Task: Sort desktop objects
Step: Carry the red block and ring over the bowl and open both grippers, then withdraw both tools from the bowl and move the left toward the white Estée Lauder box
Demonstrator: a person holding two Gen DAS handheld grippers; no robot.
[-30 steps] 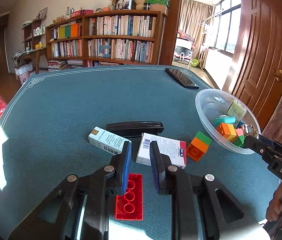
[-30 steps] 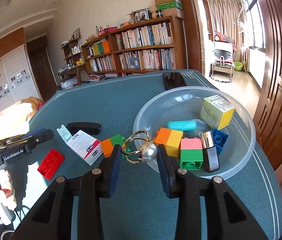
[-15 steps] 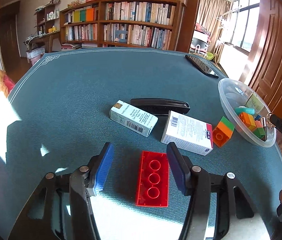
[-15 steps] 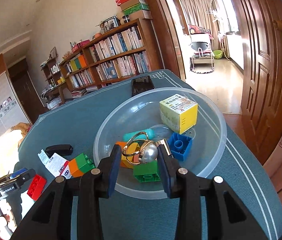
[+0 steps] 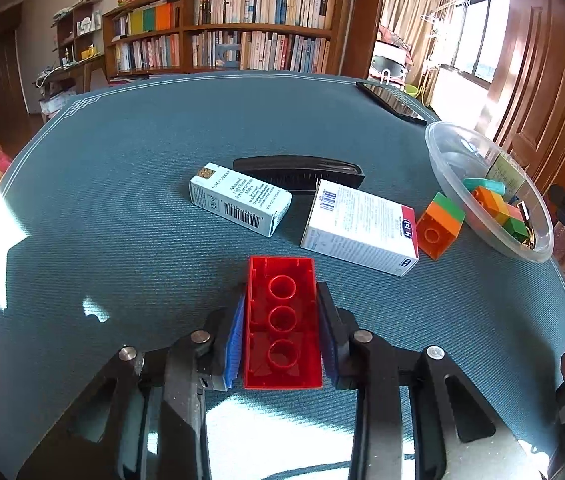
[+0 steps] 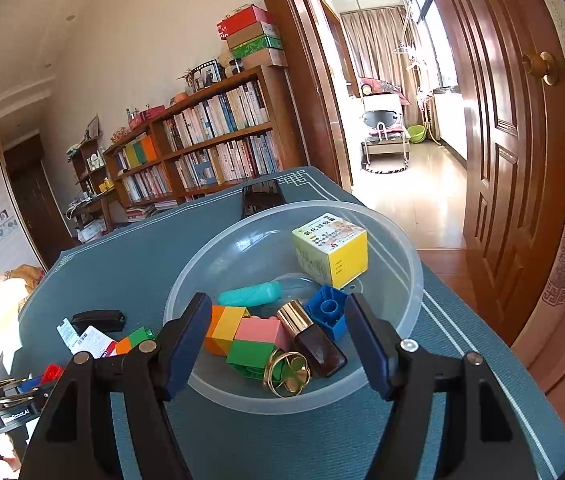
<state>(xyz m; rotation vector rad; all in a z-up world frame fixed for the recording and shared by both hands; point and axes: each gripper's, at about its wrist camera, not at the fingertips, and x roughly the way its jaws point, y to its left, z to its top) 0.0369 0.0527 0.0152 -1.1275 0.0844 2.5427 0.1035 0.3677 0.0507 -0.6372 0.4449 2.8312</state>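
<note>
My left gripper (image 5: 281, 328) is shut on a red brick (image 5: 281, 324), studs down, hollow side up, just above the teal table. My right gripper (image 6: 278, 344) is open and empty over the near rim of a clear plastic bowl (image 6: 402, 304). A gold ring with a pearl (image 6: 286, 372) lies in the bowl beside several coloured bricks (image 6: 250, 340), a brown bottle with a gold cap (image 6: 314, 340), a teal capsule (image 6: 248, 294) and a yellow box (image 6: 330, 256). The bowl also shows in the left wrist view (image 5: 448, 160).
On the table lie an orange-green brick (image 5: 440, 224), a white medicine box (image 5: 358, 226), a pale Estee Lauder box (image 5: 238, 198), a black stapler (image 5: 298, 168) and a phone (image 5: 390, 102). A bookshelf stands behind; a wooden door is at right.
My left gripper closed on the red brick and lifted it. My right gripper opened and let the pearl ring fall into the bowl.
</note>
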